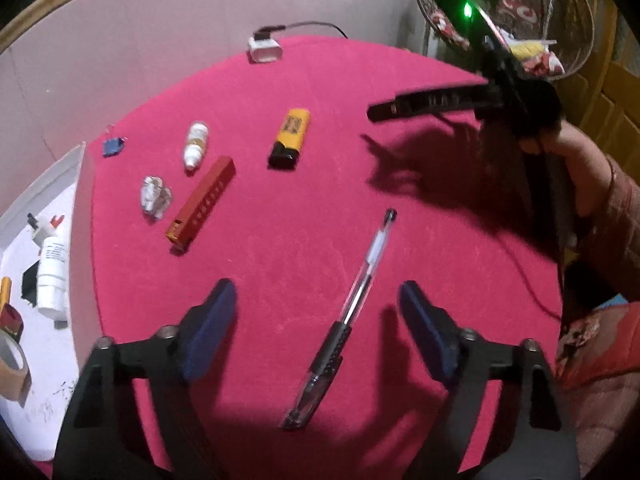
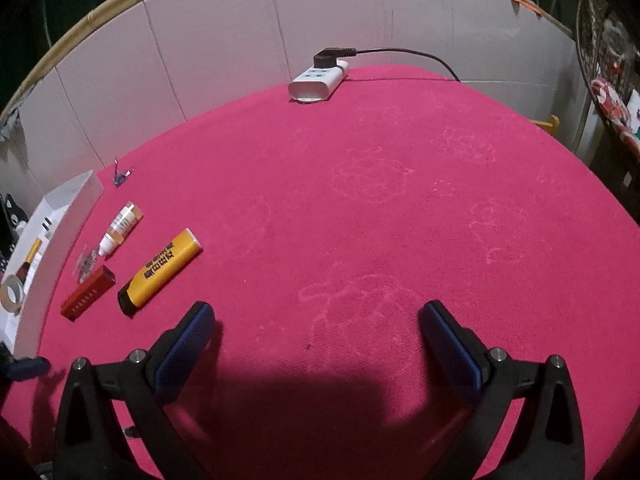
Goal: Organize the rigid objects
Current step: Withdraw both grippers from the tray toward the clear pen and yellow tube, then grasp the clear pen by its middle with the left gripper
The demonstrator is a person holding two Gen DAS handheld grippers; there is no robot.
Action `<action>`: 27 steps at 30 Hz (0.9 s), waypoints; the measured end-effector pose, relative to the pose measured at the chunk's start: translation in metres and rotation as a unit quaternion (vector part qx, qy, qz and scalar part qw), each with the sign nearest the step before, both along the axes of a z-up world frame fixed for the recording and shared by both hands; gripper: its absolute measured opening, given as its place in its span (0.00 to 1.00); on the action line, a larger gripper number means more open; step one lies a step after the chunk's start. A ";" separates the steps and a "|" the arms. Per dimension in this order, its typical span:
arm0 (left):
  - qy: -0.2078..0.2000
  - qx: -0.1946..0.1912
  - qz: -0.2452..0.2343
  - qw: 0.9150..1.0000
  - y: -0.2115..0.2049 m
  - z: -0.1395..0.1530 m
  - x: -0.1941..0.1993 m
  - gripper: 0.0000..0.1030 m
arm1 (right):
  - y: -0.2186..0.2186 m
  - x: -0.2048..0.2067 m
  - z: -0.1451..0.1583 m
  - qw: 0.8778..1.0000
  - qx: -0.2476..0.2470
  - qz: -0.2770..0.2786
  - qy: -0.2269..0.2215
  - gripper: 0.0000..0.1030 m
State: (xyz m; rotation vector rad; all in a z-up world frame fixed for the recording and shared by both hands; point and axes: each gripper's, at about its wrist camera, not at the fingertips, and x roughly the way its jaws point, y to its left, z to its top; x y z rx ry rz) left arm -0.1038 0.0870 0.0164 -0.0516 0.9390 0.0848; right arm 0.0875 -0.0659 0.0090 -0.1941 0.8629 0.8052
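Observation:
A clear pen with a black grip (image 1: 360,292) lies on the pink cloth between the open fingers of my left gripper (image 1: 316,292), and neither pad touches it. Further off lie a yellow lighter (image 1: 291,138) (image 2: 160,272), a long red box (image 1: 202,204) (image 2: 88,292), a small dropper bottle (image 1: 196,146) (image 2: 120,228), a crumpled foil scrap (image 1: 155,196) and a blue binder clip (image 1: 113,146) (image 2: 119,176). My right gripper (image 2: 318,311) stands open over bare cloth with nothing between its fingers. The left wrist view shows it side-on at the upper right.
A white box (image 1: 80,208) at the table's left edge holds a white bottle (image 1: 52,268) and a tape roll (image 1: 12,364) (image 2: 12,296). A white power strip (image 1: 266,50) (image 2: 318,80) with a black cable sits at the far edge. A person's hand (image 1: 576,160) holds the right gripper.

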 end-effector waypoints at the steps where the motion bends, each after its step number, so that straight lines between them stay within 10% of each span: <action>1: 0.009 0.009 -0.006 1.000 -0.003 -0.004 0.001 0.77 | -0.001 0.001 0.000 1.000 0.005 0.000 0.003 1.00; 8: 0.018 0.030 -0.041 0.999 -0.012 -0.009 0.007 0.75 | 0.008 -0.004 -0.001 1.000 -0.025 -0.002 -0.013 1.00; 13: 0.026 0.003 -0.054 0.998 -0.005 -0.006 0.006 0.34 | 0.008 -0.004 -0.001 1.000 -0.027 -0.002 -0.014 1.00; 21: 0.027 0.011 -0.044 0.999 -0.011 -0.006 0.001 0.32 | 0.007 -0.004 -0.001 1.000 -0.026 -0.002 -0.013 1.00; 27: 0.010 0.015 -0.042 0.999 -0.022 -0.005 -0.009 0.09 | 0.008 -0.005 -0.001 1.000 -0.027 -0.003 -0.014 1.00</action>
